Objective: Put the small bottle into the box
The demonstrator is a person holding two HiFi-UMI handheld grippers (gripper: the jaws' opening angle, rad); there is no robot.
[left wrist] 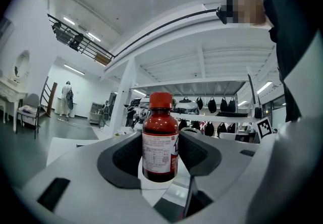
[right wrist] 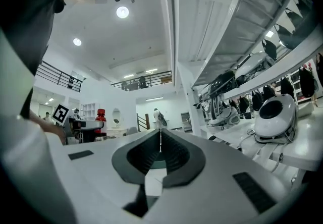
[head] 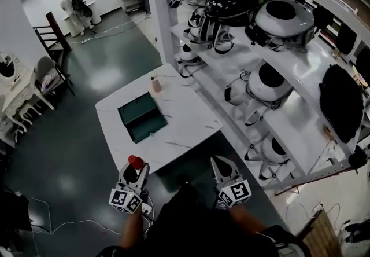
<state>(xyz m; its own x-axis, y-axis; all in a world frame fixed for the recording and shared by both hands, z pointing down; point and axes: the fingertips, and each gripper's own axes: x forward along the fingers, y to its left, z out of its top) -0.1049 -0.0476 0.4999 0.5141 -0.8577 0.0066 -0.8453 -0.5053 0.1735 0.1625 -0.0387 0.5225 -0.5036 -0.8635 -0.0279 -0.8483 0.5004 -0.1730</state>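
A small dark bottle (left wrist: pixel 160 143) with a red cap and a white label stands upright between the jaws of my left gripper (left wrist: pixel 160 137), which is shut on it. From the head view, its red cap (head: pixel 135 161) pokes out above the left gripper (head: pixel 134 172), which is held below the table's near edge. The open dark green box (head: pixel 141 117) lies on the white table (head: pixel 185 111), well ahead of both grippers. My right gripper (head: pixel 222 164) hovers beside the left one with its jaws shut on nothing (right wrist: pixel 160 134). The right gripper view also catches the red-capped bottle (right wrist: pixel 100 116) at its left.
A small pinkish bottle (head: pixel 155 84) stands at the table's far edge. White shelves (head: pixel 248 70) with helmets and round white robots run along the right. A white dresser and chair (head: pixel 34 79) stand at the left, and a person (head: pixel 72 10) stands far back.
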